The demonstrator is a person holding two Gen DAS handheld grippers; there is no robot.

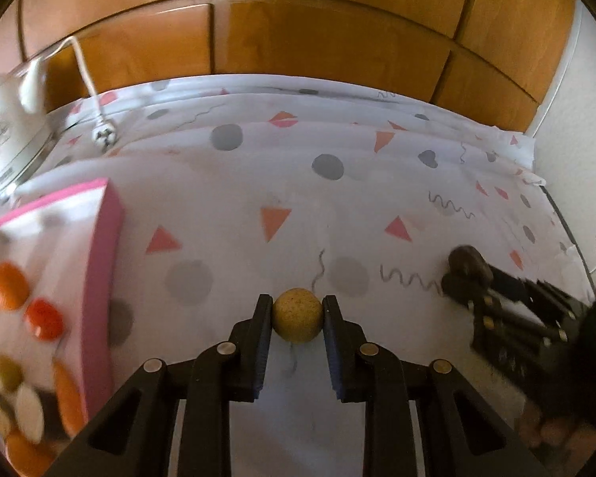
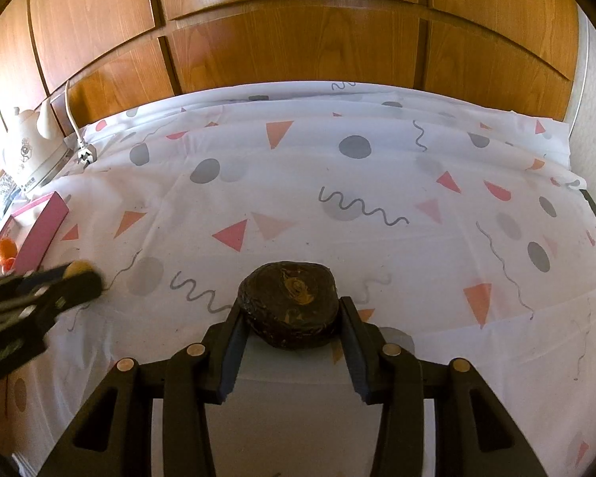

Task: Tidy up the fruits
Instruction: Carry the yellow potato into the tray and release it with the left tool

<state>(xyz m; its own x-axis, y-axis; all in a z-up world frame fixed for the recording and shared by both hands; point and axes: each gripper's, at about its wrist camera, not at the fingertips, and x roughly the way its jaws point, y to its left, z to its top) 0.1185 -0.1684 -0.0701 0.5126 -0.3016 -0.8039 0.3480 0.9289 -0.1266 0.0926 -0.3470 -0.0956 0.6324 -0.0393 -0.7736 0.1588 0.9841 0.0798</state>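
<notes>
Left gripper pinches 1 small round tan fruit over the white patterned cloth. Right gripper squeezes 1 dark brown lumpy fruit. Only the left wrist view looks inside the pink box: about 7 blurry orange, red and pale fruits, some cut off. 1 white kettle stands far back.

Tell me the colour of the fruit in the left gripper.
Tan-yellow, speckled fruit; clearest in the left wrist view.
</notes>
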